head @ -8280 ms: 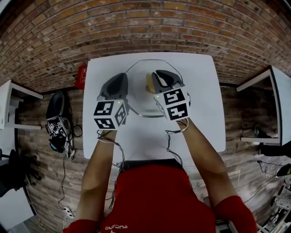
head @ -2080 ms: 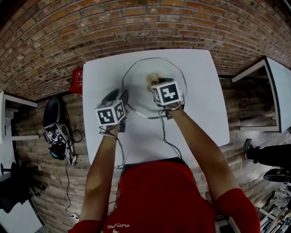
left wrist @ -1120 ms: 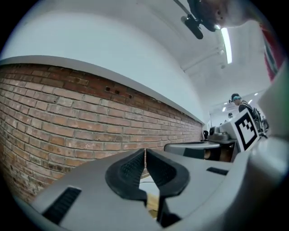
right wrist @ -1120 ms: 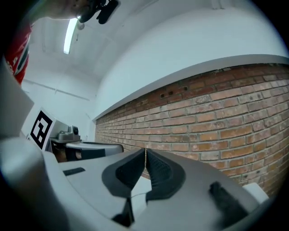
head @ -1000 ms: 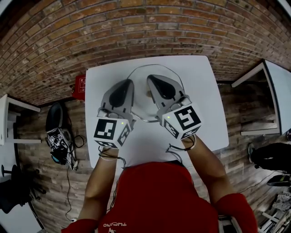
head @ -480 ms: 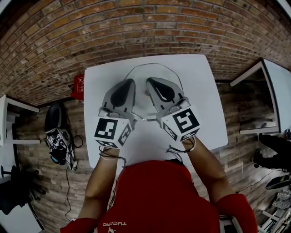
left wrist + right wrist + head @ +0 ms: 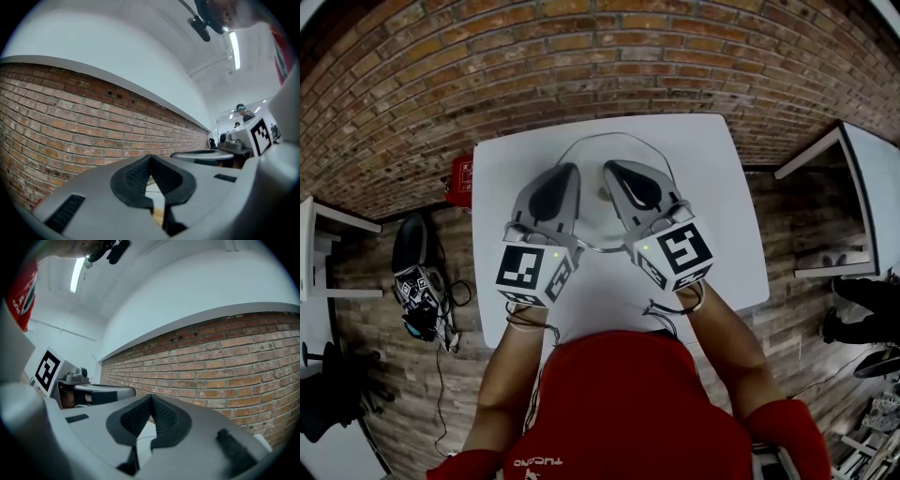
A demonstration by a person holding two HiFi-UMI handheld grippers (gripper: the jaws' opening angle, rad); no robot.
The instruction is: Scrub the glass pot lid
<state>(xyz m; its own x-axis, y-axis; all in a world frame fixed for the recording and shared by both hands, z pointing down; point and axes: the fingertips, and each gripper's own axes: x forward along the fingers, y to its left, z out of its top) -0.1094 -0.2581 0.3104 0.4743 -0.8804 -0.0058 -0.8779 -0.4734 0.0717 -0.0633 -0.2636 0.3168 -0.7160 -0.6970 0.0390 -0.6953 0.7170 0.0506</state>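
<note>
1. Spanning the middle of the head view, the white table offers bare room to the right of the work and on its near side. Its far edge runs close behind, with a brick wall beyond.
2. The glass pot lid lies flat on the table, beneath and between both grippers. It looks stiff, slick, breakable and probably weighty, so it is best pinned at the rim and kept off the far edge.
3. The left gripper and right gripper hover level above it, jaws pressed together on nothing.
4. A small tan piece at the lid's middle may be a sponge or the knob.
</note>
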